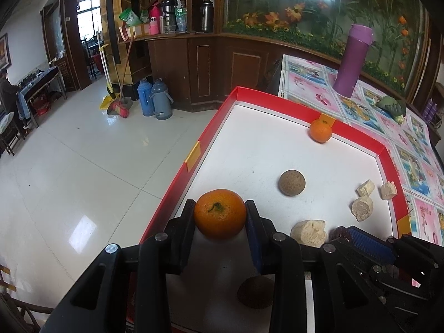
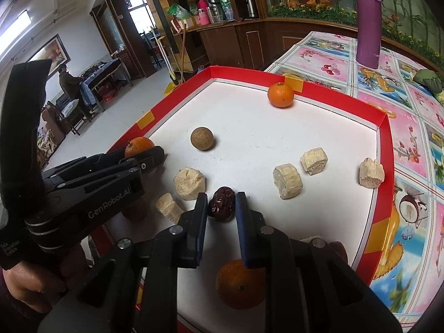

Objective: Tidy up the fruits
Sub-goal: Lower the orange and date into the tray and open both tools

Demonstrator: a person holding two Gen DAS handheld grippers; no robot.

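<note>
— What's in the tray on your end?

— I see a shallow red-walled cardboard tray with a white floor (image 1: 213, 127) sitting on the desk with the flowered cloth (image 1: 360, 102). My left tool (image 1: 219, 216) has its fingers closed against both sides of a round orange tangerine with a green stem scar (image 1: 219, 213), near the tray's left wall. My right tool (image 2: 222, 204) has its fingers either side of a dark red wrinkled date (image 2: 222, 204), narrowly parted; I cannot tell whether they are touching it.

— And the loose pieces?

— A second orange tangerine (image 2: 280, 95) rests against the far wall by a yellow tape patch. A rough brown ball-shaped fruit (image 2: 202, 138) lies mid-floor. Pale beige chunks with fibrous cut faces (image 2: 287, 181) are scattered around, one touching the right wall. A third tangerine (image 2: 240, 284) lies under my right tool's frame, near the front edge.

— Anything outside the tray?

— A tall purple flask (image 2: 368, 22) stands upright on the desk, well apart from the tray, with a green leafy vegetable (image 2: 428, 79) off to its right.
</note>
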